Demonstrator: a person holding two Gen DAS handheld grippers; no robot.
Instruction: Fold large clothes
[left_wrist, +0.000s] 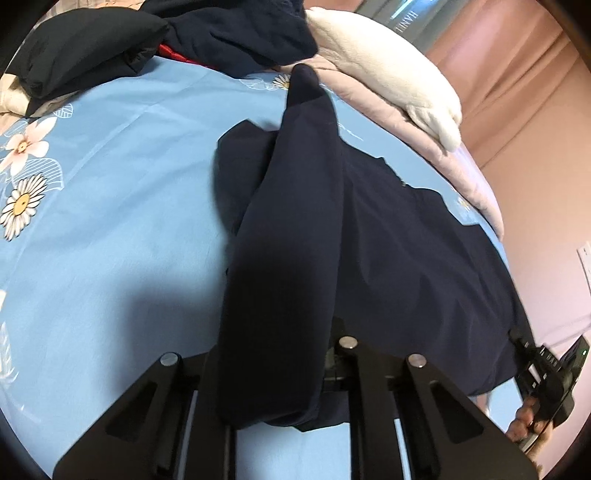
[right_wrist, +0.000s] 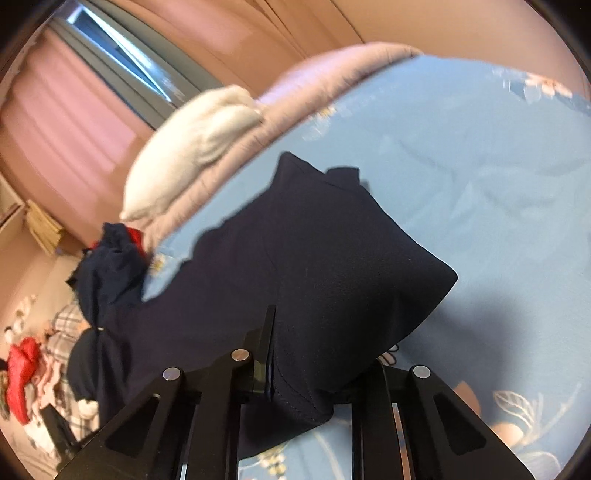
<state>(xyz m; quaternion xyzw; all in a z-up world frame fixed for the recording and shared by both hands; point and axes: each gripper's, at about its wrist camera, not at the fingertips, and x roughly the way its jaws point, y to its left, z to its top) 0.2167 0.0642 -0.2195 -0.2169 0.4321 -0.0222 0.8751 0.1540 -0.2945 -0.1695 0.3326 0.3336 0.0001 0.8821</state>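
Black two-finger tongs fill the bottom of both views. Left gripper (left_wrist: 280, 384) is clenched on a lifted fold of the dark navy garment of smooth woven cloth (left_wrist: 388, 240), and that fold drapes over the jaws and hides the fingertips. Right gripper (right_wrist: 295, 373) is likewise clenched on an edge of the same garment (right_wrist: 295, 258); one black finger (right_wrist: 266, 339) presses against the stitched hem, while the other finger is hidden beneath the cloth.

Beyond the tongs, the garment lies spread across the light blue bedsheet printed with white and pink flowers (left_wrist: 110, 221). From the left gripper a long raised ridge of the cloth runs away up the bed, with the rest of the garment lying flat to its right. At the lower right edge of the left view, the person's right hand (left_wrist: 528, 421) holds the other tool.

Farther off, a heap of dark clothes (left_wrist: 229, 33) with a glimpse of red sits on the sheet. Beside it rests a fluffy white folded blanket (left_wrist: 388, 70) on top of a pale pink quilt (left_wrist: 388, 110). Pink curtains (left_wrist: 498, 74) hang behind the bed.
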